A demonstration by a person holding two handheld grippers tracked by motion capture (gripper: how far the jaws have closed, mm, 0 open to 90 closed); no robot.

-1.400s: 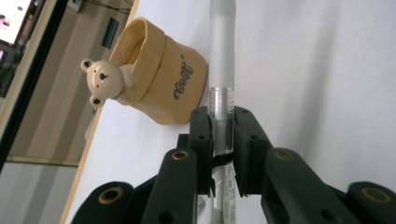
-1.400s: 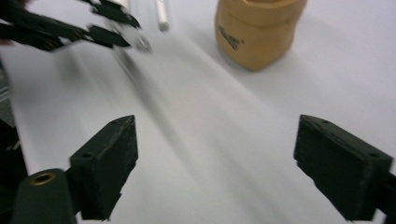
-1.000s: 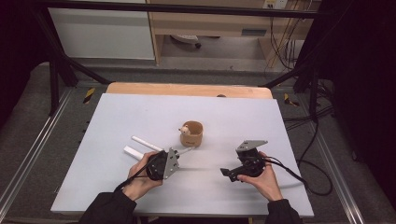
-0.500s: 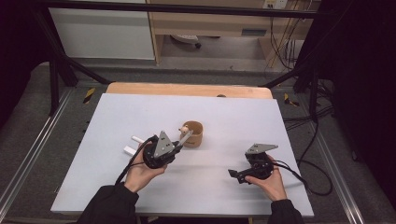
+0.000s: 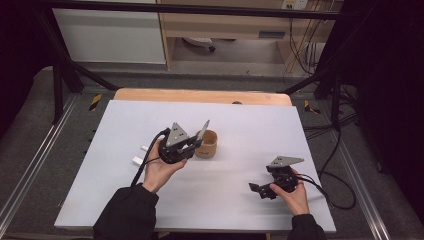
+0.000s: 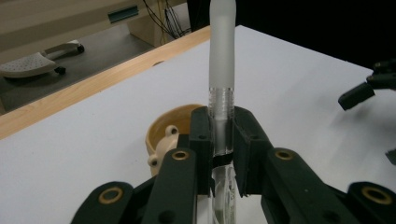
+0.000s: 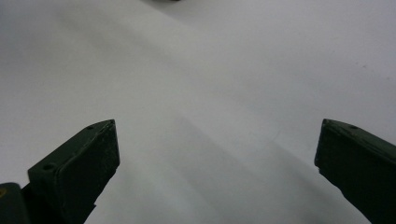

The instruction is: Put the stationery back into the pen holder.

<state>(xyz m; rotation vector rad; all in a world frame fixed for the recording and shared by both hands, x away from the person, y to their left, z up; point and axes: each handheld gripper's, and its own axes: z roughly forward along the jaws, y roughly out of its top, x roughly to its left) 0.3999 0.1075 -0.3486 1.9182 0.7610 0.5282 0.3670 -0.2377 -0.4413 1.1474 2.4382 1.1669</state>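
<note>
Raised tube (image 6: 221, 70) beside wooden cup (image 5: 207, 143)

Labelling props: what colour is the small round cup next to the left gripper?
Tan, wood-like; the small round cup shows best in the high view, right of the left gripper.

Frosted white tube (image 6: 222, 51), tan cup (image 5: 208, 143), black fingers (image 6: 201, 140), white table (image 5: 250, 125)

**Three cameras, one white surface**

The high view looks forward and down on the whole surface (image 5: 240, 125). The left gripper view sits close behind its jaws, facing the cup (image 6: 163, 133) and, at 3 o'clock, the right gripper (image 6: 357, 95). The right gripper view hangs near bare surface (image 7: 210, 93), shared with both.
</note>
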